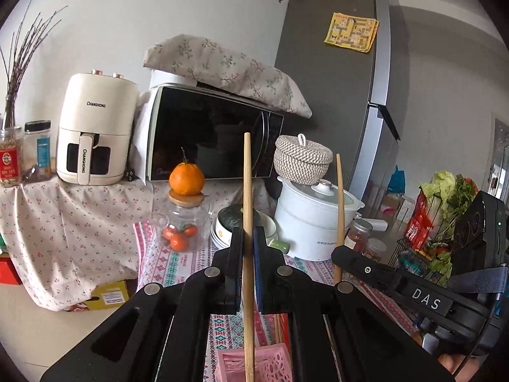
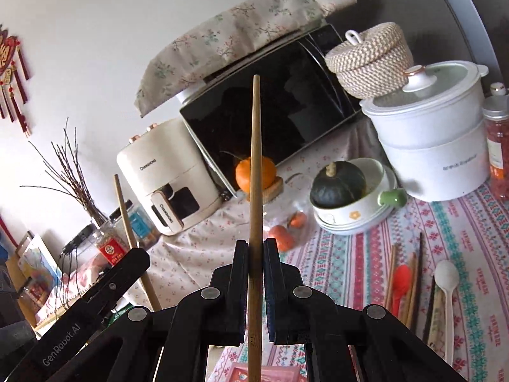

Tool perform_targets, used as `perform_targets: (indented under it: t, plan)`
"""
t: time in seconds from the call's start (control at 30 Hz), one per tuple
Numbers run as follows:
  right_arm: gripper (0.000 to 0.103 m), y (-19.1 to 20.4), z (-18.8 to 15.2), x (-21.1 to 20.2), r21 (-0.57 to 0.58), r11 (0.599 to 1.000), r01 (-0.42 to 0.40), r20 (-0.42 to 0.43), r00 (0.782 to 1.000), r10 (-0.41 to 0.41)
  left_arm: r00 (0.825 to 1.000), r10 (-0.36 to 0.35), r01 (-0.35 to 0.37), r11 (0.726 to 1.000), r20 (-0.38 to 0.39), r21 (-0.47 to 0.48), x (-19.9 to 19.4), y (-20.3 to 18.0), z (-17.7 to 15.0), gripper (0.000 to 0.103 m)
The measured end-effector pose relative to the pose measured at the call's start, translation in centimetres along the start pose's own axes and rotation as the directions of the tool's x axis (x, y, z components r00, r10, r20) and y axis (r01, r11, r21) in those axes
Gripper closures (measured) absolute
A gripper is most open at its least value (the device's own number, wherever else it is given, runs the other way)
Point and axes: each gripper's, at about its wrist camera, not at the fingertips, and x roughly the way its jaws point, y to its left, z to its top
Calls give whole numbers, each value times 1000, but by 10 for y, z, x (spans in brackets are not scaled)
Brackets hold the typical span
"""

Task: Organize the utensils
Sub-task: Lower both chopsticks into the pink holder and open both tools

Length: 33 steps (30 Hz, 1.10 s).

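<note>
My left gripper (image 1: 248,238) is shut on a wooden chopstick (image 1: 248,191) that stands upright between its jaws, its lower end over a pink basket (image 1: 273,366). My right gripper (image 2: 255,251) is shut on a second wooden chopstick (image 2: 256,159), also upright, above the pink basket (image 2: 273,374). Each gripper shows in the other's view, the right gripper (image 1: 394,280) with its chopstick (image 1: 339,207) and the left gripper (image 2: 105,286) with its chopstick (image 2: 127,222). More chopsticks (image 2: 410,283), a red spoon (image 2: 400,281) and a white spoon (image 2: 447,283) lie on the patterned tablecloth (image 2: 461,222) at right.
Behind stand a microwave (image 1: 210,133), an air fryer (image 1: 95,130), a glass jar (image 1: 183,222) with an orange (image 1: 186,176) on its lid, a bowl with a green squash (image 2: 337,186), a white steamer pot (image 2: 435,133), a woven basket (image 2: 370,60) and a vegetable rack (image 1: 432,222).
</note>
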Motion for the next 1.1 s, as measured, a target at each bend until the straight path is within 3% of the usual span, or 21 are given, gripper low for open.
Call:
perform_targets:
  t: [0.43, 0.63, 0.77, 0.97, 1.1]
  plan:
    - [95, 14, -14, 10, -107, 993, 58, 21, 998, -56, 1000, 10, -10, 999, 0, 31, 2, -3, -4, 97]
    - [95, 8, -13, 7, -102, 992, 69, 31, 997, -66, 995, 6, -1, 999, -97, 51, 10, -5, -11, 97]
    - [95, 6, -17, 12, -86, 995, 45, 8, 999, -44, 974, 31, -16, 997, -223, 69, 25, -1, -17, 96]
    - [95, 5, -26, 21, -73, 997, 36, -19, 999, -37, 967, -13, 5, 999, -255, -33, 24, 16, -11, 93]
    - [95, 10, -33, 25, -114, 993, 43, -21, 999, -46, 964, -25, 4, 997, -263, -80, 12, 21, -2, 74]
